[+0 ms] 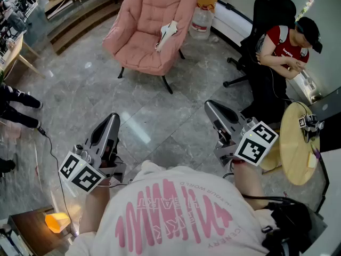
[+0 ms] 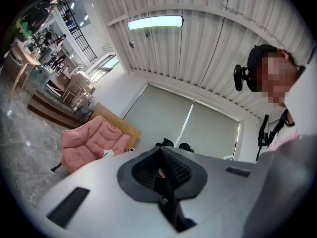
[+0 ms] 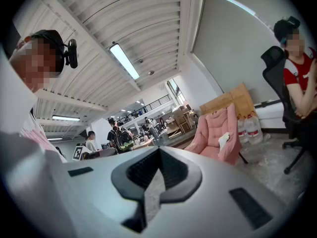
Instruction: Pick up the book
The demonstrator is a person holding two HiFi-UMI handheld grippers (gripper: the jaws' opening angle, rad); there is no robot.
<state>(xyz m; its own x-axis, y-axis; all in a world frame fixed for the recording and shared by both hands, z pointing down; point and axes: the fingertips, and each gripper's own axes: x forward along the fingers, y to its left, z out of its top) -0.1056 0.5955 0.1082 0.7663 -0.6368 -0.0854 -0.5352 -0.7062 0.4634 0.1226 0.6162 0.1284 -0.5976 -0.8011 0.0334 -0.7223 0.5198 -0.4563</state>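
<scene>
The left tool [image 1: 112, 119] is held over the grey floor [image 1: 154, 105], its jaws together with nothing between them. Well ahead of it and a little to its right stands a pink chair [image 1: 144, 47]. A white thing on the seat, seemingly the book [image 1: 169, 33], lies well apart from both tools. The right tool [image 1: 210, 106] is likewise closed and empty, with the chair ahead to its left. To its right, a person [image 1: 285, 52] sits near a round tabletop [image 1: 293, 153].

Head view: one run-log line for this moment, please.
phase: before reach | left gripper: shut, empty | right gripper: shut, empty | white book: on pink armchair, untouched
</scene>
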